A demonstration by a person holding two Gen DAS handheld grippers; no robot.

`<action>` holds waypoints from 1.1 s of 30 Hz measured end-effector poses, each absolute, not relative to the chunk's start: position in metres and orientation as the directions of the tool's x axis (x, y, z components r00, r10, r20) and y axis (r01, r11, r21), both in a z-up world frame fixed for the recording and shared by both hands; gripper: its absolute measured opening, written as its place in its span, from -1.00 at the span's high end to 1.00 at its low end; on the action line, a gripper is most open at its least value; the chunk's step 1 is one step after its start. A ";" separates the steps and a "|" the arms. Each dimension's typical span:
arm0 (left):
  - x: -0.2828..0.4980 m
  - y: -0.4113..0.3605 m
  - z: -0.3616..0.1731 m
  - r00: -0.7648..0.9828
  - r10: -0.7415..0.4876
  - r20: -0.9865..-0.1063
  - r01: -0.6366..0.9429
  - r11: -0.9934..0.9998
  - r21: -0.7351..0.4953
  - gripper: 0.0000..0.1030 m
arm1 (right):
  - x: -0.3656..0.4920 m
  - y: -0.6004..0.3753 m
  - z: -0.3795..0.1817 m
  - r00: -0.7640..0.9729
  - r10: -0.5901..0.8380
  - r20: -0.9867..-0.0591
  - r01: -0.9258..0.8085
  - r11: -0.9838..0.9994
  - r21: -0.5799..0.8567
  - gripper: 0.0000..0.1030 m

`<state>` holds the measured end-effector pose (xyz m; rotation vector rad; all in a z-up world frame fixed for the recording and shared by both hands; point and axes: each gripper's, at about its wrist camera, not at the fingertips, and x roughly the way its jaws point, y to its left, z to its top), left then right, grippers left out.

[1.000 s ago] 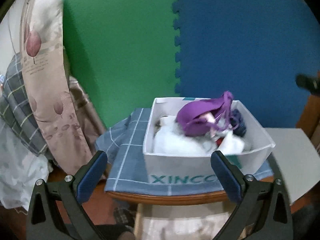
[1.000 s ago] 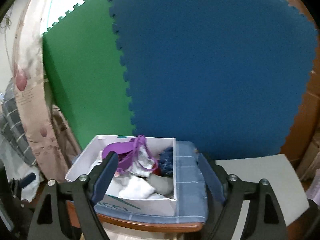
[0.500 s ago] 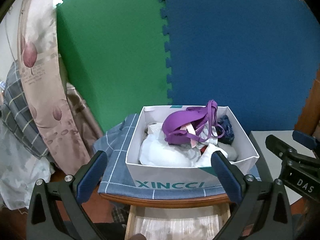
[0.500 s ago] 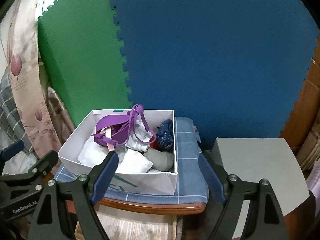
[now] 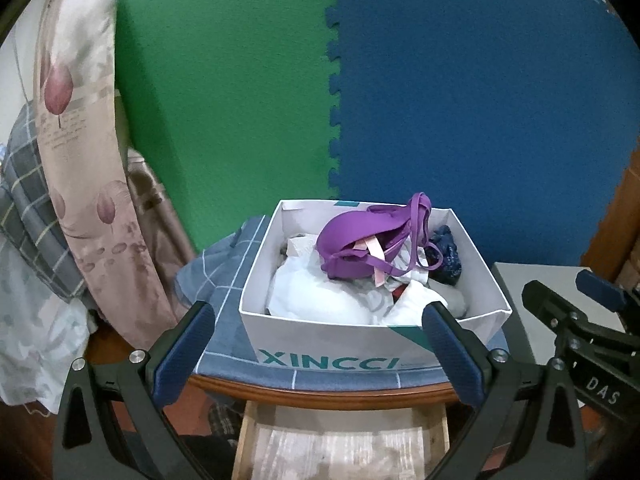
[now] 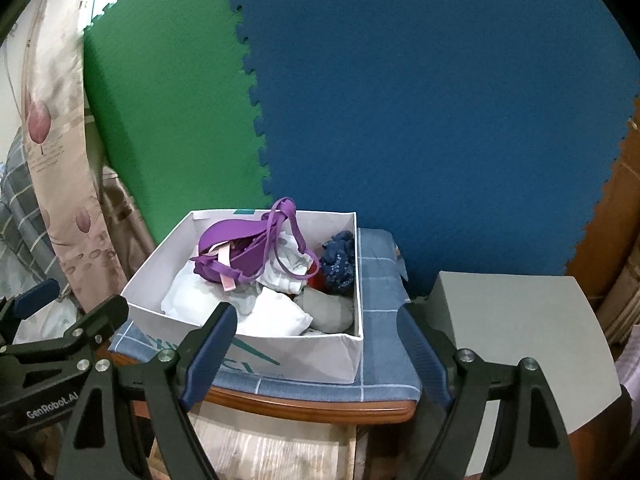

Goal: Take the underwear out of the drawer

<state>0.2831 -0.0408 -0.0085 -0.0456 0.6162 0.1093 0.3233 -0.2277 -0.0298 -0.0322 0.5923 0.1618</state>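
Grippers first: my left gripper and right gripper both hang wide apart and empty just short of the box, ready, I judge, to reach in. The drawer below the box stands pulled out, pale inside. In the stiff white card box, soft crumpled underwear: a purple bra tops the heap.
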 end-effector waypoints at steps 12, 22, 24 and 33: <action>0.285 -0.038 -0.012 0.785 0.114 -0.608 -0.138 0.990 0.009 -1.00 | 0.322 -0.225 -0.030 0.816 0.145 -0.560 -0.167 0.986 0.011 -0.64; 0.281 -0.036 -0.018 0.761 0.128 -0.636 -0.152 0.988 0.018 -1.00 | 0.320 -0.223 -0.034 0.809 0.142 -0.570 -0.174 0.985 -0.002 -0.64; 0.277 -0.037 -0.022 0.755 0.128 -0.644 -0.150 0.988 0.021 -1.00 | 0.317 -0.223 -0.037 0.807 0.142 -0.573 -0.176 0.984 -0.004 -0.64; 0.268 -0.046 -0.034 0.734 0.130 -0.667 -0.144 0.989 0.035 -1.00 | 0.316 -0.222 -0.045 0.796 0.141 -0.588 -0.181 0.983 -0.010 -0.64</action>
